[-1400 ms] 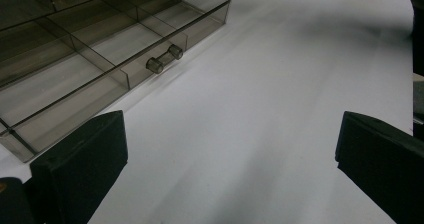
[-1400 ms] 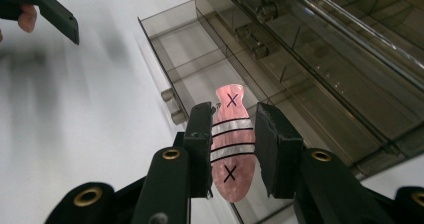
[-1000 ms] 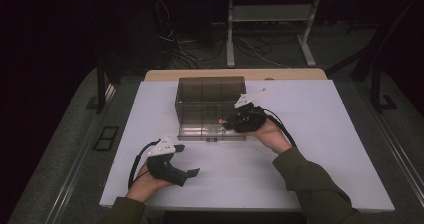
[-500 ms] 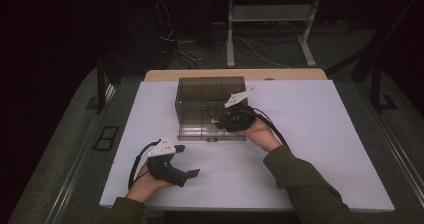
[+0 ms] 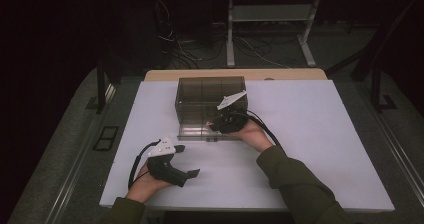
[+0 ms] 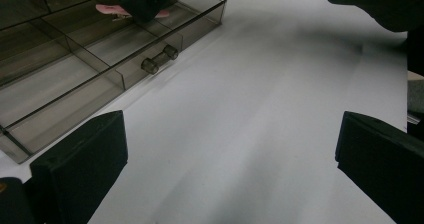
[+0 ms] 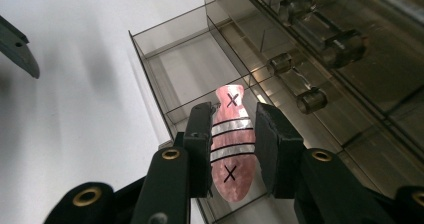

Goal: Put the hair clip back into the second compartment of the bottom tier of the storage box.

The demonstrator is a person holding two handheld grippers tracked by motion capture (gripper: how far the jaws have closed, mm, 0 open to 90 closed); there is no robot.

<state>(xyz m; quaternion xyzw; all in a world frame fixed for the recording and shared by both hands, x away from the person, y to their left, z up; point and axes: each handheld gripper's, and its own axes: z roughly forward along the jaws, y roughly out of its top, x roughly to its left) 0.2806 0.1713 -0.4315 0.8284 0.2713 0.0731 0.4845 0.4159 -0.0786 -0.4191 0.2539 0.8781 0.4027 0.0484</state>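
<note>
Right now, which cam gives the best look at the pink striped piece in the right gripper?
Right gripper view: the pink piece sits close up between the right gripper jaws, stripes and both X marks legible, above the open drawer. Left gripper view shows just pink edges behind that gripper. High view: too small to make out.

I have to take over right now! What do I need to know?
Right gripper: shut on the pink fish, held over the open drawer of the clear box.
Left gripper: open, holds nothing, at the near left of the white table.
Done: drawer pulled out, fish picked up.
Left: probably put the fish into a compartment, let go, push the drawer shut.
</note>
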